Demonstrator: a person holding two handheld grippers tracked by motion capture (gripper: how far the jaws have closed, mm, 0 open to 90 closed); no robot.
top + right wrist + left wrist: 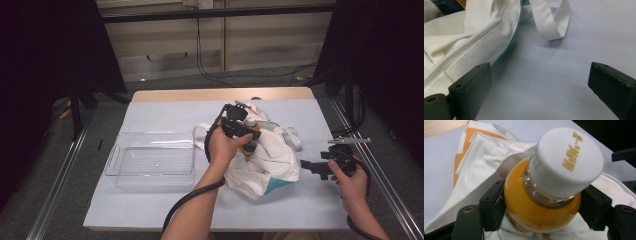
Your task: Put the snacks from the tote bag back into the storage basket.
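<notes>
The left gripper (541,205) had its jaws set about the shoulder of an orange bottle (536,207), one pad against each side of the rounded body just below the neck, so that it gripped the bottle. The bottle (251,137) stood in the mouth of a white bag (265,160) near the middle of the table (150,210). The bottle was smooth and glossy, filled with opaque orange liquid, and capped with a ribbed white screw cap (569,161) bearing gold lettering. The bag was coarse woven canvas, crumpled, with an orange lining (459,162), teal edging (511,42) and flat webbing handles (549,22). The right gripper (539,87) rested low over the pale, matte table cover, its jaws spread wide and holding nothing, just beside the bag's edge. A clear, rigid plastic tray (150,160) with rounded corners lay to the left, apart from the bag.
</notes>
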